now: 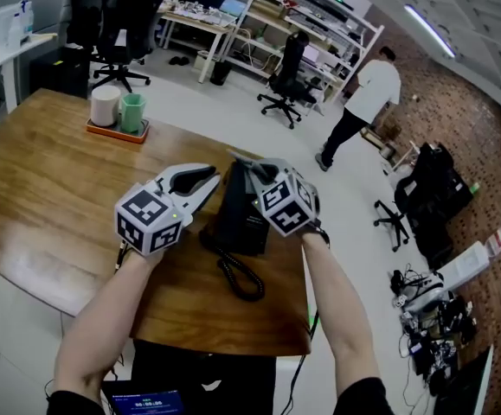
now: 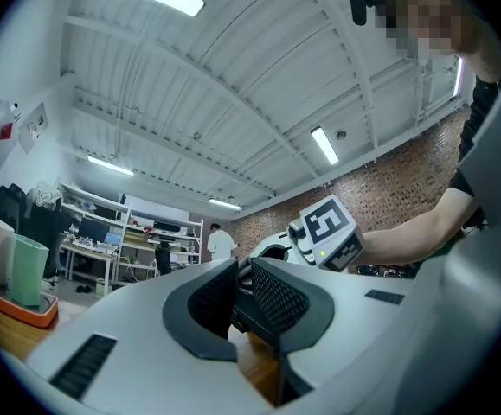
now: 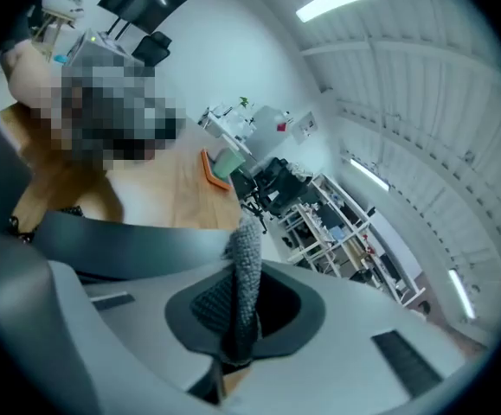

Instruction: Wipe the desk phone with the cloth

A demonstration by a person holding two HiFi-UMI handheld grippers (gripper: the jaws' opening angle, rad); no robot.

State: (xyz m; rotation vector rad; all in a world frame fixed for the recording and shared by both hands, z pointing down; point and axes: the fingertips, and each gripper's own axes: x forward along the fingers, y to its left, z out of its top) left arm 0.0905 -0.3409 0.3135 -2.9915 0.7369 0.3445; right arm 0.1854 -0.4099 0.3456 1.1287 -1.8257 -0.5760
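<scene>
The right gripper (image 3: 235,308) pinches a strip of grey knitted cloth (image 3: 246,253) between its jaws, and the left gripper (image 2: 243,296) has its jaws drawn in on a dark edge of the desk phone (image 1: 243,219). Little cloth stands past the jaws, so hard plastic might scrape the phone. The phone is black and boxy, its coiled cord (image 1: 241,279) trailing. It sits near the wooden table's (image 1: 51,197) edge, where a firm stroke could push it off.

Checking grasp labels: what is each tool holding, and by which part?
Right tool pinches the grey cloth by a bunched edge. Left tool is beside the desk phone, jaws nearly together; a grip on it cannot be told.
</scene>
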